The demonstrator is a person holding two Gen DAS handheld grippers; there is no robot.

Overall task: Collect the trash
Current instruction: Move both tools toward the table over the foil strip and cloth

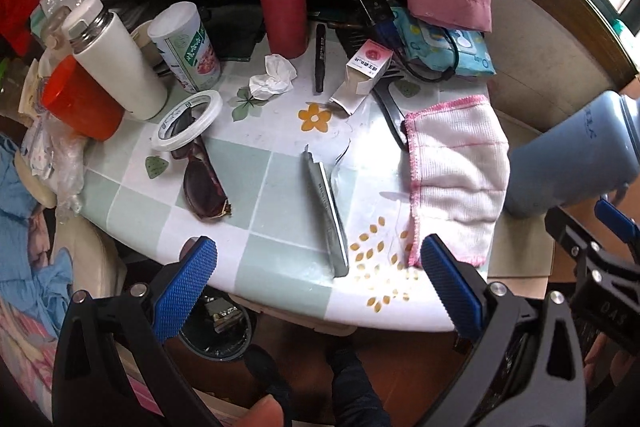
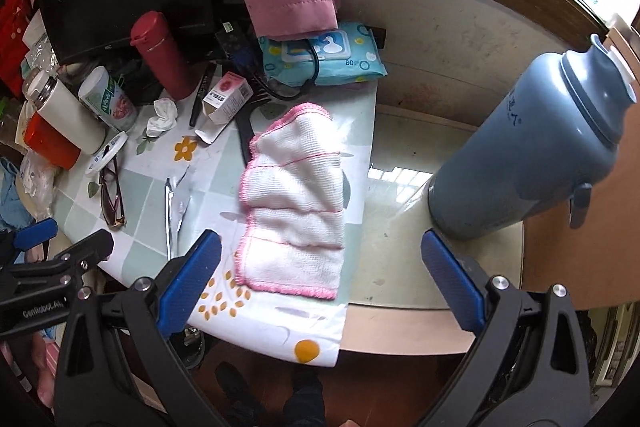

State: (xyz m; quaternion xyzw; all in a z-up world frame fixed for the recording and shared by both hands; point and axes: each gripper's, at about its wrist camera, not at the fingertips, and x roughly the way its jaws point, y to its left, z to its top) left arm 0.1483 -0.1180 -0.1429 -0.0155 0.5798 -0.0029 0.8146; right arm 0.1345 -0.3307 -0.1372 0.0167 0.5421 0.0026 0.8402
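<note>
While both grippers, left (image 1: 318, 281) and right (image 2: 320, 277), hover empty at the bench's near edge with fingers spread, collection has not begun. Crumpled tissue (image 1: 272, 79) lies mid-bench by the red flask (image 1: 281, 3); reach forward first.

Crumpled tissue (image 1: 273, 79) nr red flask (image 1: 282, 3), prob. touching

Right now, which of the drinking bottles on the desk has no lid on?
The white bottle beside the orange cup: its metal thread is bare. The red bottle is closed.
</note>
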